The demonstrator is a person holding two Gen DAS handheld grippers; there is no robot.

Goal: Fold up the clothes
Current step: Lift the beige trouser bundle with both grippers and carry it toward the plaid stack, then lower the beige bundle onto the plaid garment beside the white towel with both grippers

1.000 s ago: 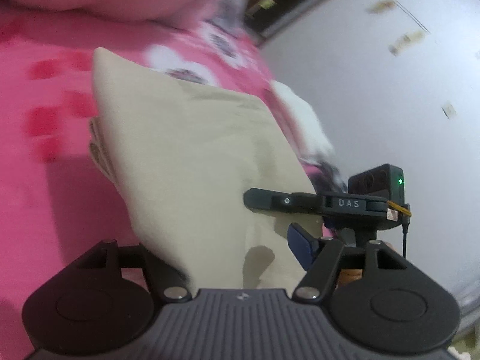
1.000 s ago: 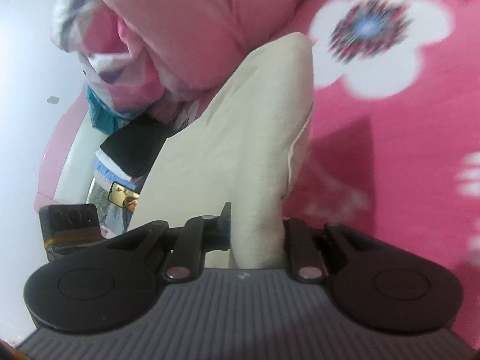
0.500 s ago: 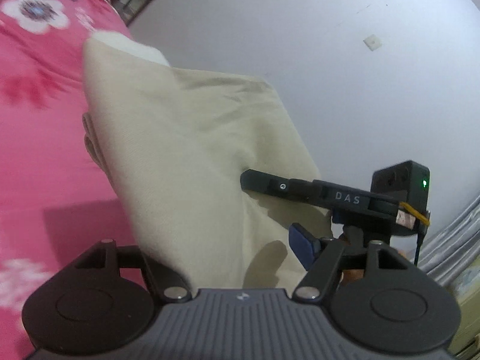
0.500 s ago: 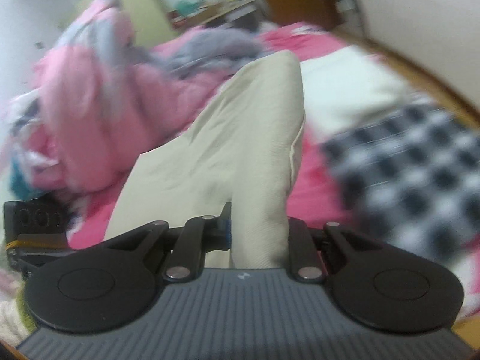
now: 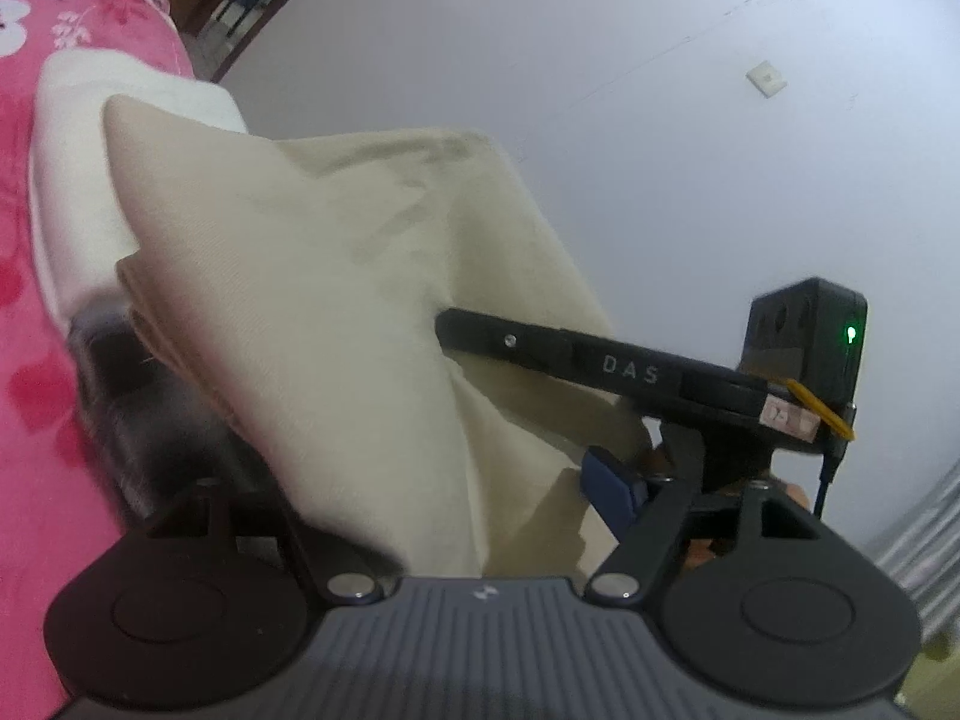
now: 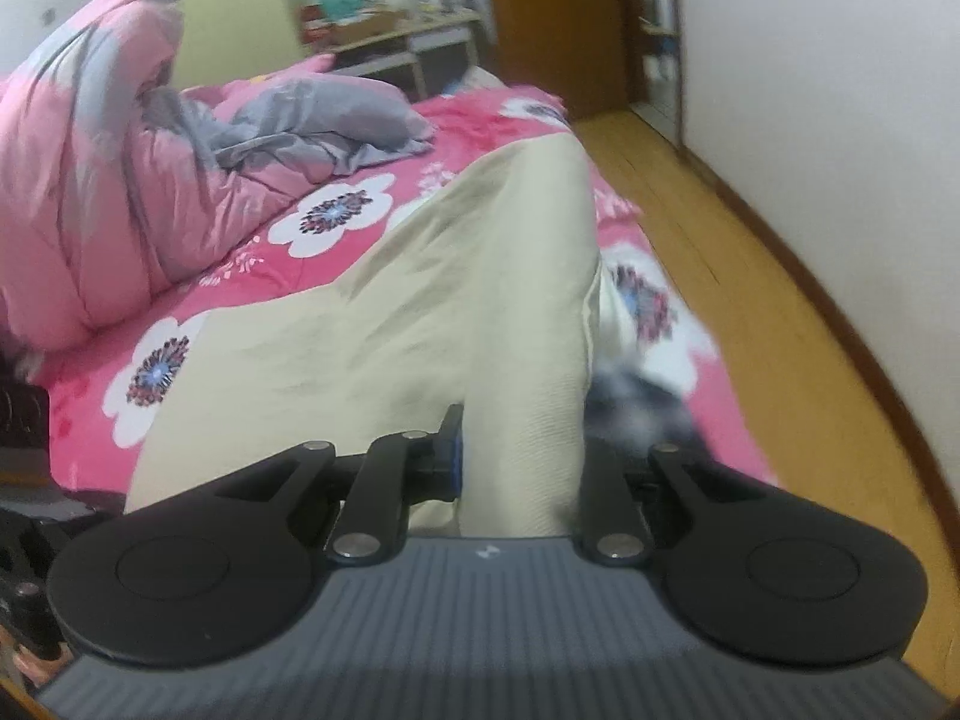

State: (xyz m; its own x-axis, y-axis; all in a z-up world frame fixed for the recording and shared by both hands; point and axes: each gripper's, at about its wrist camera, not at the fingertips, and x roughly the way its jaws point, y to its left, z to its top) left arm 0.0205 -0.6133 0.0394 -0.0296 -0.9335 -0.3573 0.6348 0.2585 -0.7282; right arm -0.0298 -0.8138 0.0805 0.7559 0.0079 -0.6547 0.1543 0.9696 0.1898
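A folded beige garment (image 5: 312, 300) hangs lifted above the pink flowered bed (image 5: 24, 420). My left gripper (image 5: 468, 516) is shut on its near edge; the cloth hides most of the fingers. My right gripper (image 5: 456, 330) shows in the left wrist view, reaching in from the right and pinching the same garment. In the right wrist view the garment (image 6: 420, 312) drapes forward from my right gripper (image 6: 516, 456), which is shut on it. A white folded item (image 5: 72, 180) and a dark checked one (image 5: 120, 396) lie under the garment.
A pink and grey duvet (image 6: 108, 180) is heaped at the back left of the bed (image 6: 336, 210). A wooden floor (image 6: 780, 312) runs along the bed's right side to a white wall (image 6: 840, 90) and a door (image 6: 552, 18).
Both grippers have carried the beige garment across the bed toward its edge by the wall. The white and checked folded items have come under the garment. Both grips are unchanged.
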